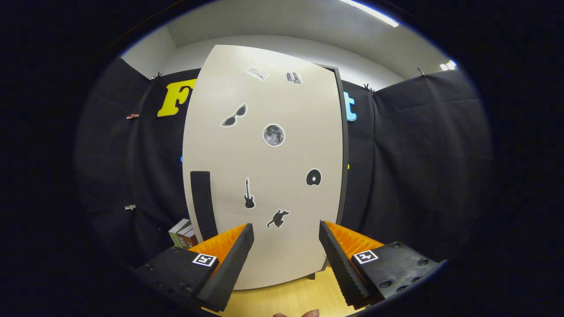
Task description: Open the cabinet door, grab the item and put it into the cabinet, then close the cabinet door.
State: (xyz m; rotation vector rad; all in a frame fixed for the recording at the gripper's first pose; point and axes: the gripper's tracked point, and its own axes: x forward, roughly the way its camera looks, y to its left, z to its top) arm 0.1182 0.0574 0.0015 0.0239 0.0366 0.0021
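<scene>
Wooden table surface [304, 295] seen at 6 o'clock, light yellow grain. Black cloth wall [418, 167] hung behind, clipped at top edge. Small metal clips [132, 116] fixed on cloth at 9 o'clock. Grey ceiling [273, 22] at 12 o'clock; strip light [370, 12] at 1 o'clock.

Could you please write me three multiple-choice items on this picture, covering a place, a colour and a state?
1. Where is the black handle on the cabinet door?
A. Its upper edge
B. Low, beside the guitar sticker
C. Beside the moon sticker

2. What colour is the door?
A. Beige
B. Blue
C. Red

3. How is the claw?
A. Shut on the handle
B. Open, holding nothing
C. Shut on a book

Answers:
1 B: the strip stands low, beside the guitar.
2 A: the panel is pale beige.
3 B: its fingers stand apart, with the door beyond them.
</scene>
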